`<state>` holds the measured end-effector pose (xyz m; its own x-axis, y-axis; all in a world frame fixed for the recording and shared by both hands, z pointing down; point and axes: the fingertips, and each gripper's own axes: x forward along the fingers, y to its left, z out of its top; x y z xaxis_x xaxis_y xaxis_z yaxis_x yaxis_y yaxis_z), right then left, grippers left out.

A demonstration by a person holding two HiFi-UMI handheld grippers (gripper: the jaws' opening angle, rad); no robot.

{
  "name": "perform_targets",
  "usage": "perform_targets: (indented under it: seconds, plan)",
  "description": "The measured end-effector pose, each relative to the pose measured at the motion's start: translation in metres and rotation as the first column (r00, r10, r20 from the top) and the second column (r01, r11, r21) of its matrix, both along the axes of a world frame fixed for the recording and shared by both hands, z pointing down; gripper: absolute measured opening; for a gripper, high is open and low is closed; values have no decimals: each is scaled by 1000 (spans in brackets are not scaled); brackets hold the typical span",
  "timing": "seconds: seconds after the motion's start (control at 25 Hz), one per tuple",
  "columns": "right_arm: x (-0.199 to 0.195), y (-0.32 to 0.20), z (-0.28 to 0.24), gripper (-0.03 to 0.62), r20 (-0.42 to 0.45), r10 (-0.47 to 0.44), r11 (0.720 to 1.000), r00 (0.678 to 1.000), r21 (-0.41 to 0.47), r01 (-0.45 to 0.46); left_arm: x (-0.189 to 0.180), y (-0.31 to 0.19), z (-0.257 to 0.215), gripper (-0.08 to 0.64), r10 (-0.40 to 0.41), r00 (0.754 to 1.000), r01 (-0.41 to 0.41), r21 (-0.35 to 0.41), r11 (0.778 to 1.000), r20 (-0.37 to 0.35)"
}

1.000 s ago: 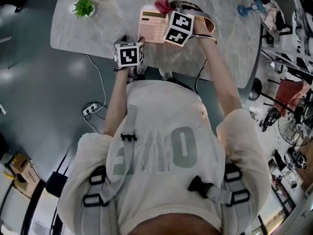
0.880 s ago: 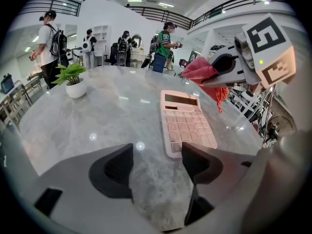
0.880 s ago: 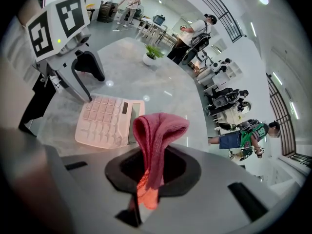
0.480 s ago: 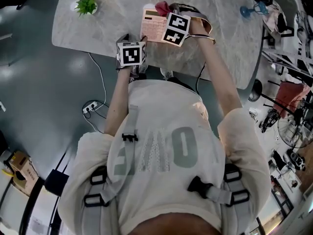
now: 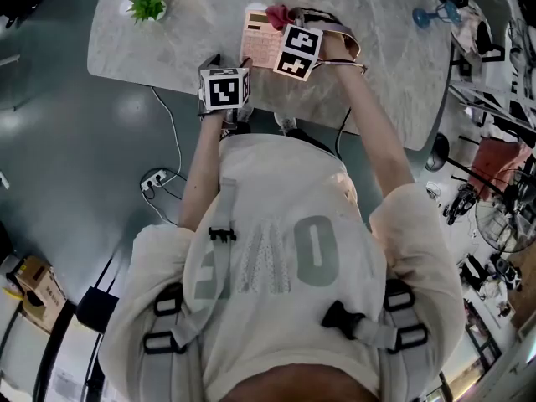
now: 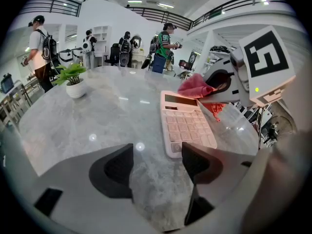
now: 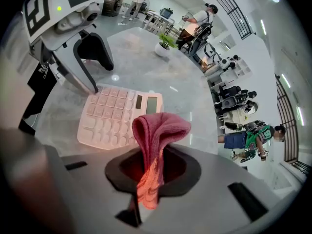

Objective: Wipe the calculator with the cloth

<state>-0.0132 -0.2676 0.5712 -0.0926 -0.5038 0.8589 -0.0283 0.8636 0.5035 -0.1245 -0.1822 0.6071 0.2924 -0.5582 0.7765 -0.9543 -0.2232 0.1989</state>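
**pink cloth pinched over the calculator's display end**

the calculator (image 5: 261, 47), pale pink, lies flat on the grey marble table (image 5: 167, 32) near the person's edge. the right gripper (image 7: 151, 167) is clamped on the cloth (image 7: 157, 130), a dark pink bunch that stands up from between its jaws. in the left gripper view the cloth hangs at the calculator's display end; whether it touches cannot be told. the left gripper (image 6: 156, 167) has its jaws spread with only bare table between them, and one jaw tip is just beside the calculator's near corner.

in the head view the right gripper's marker cube (image 5: 297, 51) covers the calculator's right side, and the left one's cube (image 5: 222, 90) hides that gripper's jaws. a small potted plant (image 5: 146, 5) stands well apart at the table's left end, and a blue object (image 5: 431, 15) sits near the right edge. a white power strip (image 5: 155, 184) with cables lies on the floor below. several people (image 6: 39, 48) stand beyond the table.

the cubes carry black-and-white squares, no words. the key print is too small to read. the large grey letters on the person's shirt (image 5: 285, 258) cannot be read with confidence.
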Motion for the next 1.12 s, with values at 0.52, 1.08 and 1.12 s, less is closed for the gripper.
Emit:
perform_targets:
  seconds: [0.52,1.08,1.12]
  plan:
    - [-2,30,18,57,-10,-29,998,1000,-56,28,1,-1,0,305,4,1000,-4,1,1000,2]
    - [-10,61,24,57,11,-62,993,998,-103,62,-1,1,1,305,-1,1000,1,-3,1000,0]
    - [-10,65,24,57,9,-70,992,998,-104,70,0,2,0,305,-2,1000,2,-3,1000,0]
